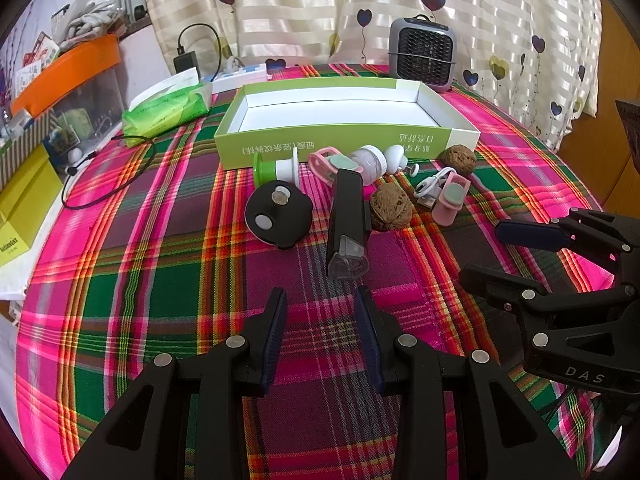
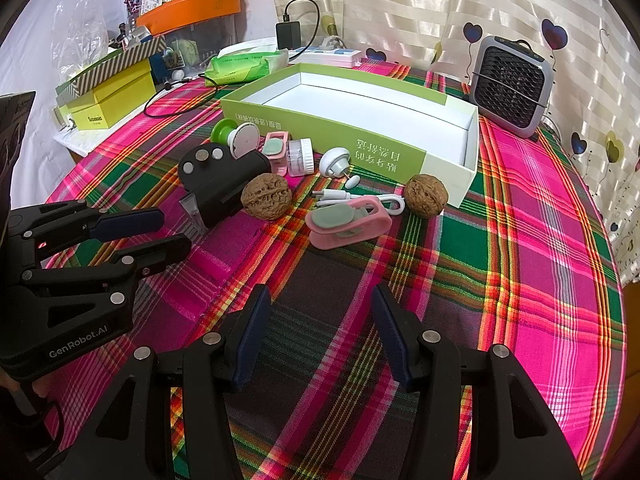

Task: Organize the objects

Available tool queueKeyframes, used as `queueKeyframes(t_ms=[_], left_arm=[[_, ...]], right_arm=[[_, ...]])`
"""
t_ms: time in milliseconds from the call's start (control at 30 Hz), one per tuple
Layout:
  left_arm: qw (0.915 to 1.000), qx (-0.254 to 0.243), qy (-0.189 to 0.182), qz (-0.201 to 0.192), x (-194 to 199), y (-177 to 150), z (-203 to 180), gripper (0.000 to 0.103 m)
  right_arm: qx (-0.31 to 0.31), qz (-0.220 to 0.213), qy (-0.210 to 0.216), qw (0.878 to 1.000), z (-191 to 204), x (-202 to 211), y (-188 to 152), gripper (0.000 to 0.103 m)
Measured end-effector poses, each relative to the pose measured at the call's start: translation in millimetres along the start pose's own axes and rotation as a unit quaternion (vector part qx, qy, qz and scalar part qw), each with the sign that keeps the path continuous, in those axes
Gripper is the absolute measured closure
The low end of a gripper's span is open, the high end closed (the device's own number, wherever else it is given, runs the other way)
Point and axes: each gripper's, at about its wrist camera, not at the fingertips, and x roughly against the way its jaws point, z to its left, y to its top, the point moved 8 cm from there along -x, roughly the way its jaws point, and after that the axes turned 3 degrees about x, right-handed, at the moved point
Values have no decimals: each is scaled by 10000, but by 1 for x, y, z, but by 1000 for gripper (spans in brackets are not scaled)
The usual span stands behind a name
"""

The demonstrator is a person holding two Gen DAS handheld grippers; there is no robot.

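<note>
Both claws wide and empty over the plaid cloth [image 2: 460, 248], left claw [image 1: 320, 336] and right claw [image 2: 316, 336] side by side, tilted down. Nearest ahead of the left claw: black device [image 1: 346, 224] with a clear tip, likely rigid and the heaviest piece here; best pinched across its narrow flanks at mid-length. Nearest ahead of the right claw: pink clip [image 2: 348, 222], probably light and springy; best gripped across the flat sides, not the padded jaws. Just beyond, two walnuts [image 2: 266, 196], [image 2: 426, 195]: hard, round, prone to roll, so a centred squeeze. Farther on, black disc [image 1: 280, 214], white cable [image 2: 384, 200], small jar [image 2: 300, 157] probably slick, green spool [image 1: 276, 168]. Farthest, touching that clutter: empty green box [image 1: 344, 144], likely the destination.
</note>
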Motion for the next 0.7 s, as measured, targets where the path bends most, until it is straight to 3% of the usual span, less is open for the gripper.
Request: queueKeyframes(t_ms=[700], left_arm=[[10000,-1,1,0,0,0,0,70]], right_arm=[[8,2,-7,10000,-1,-2,1,48]])
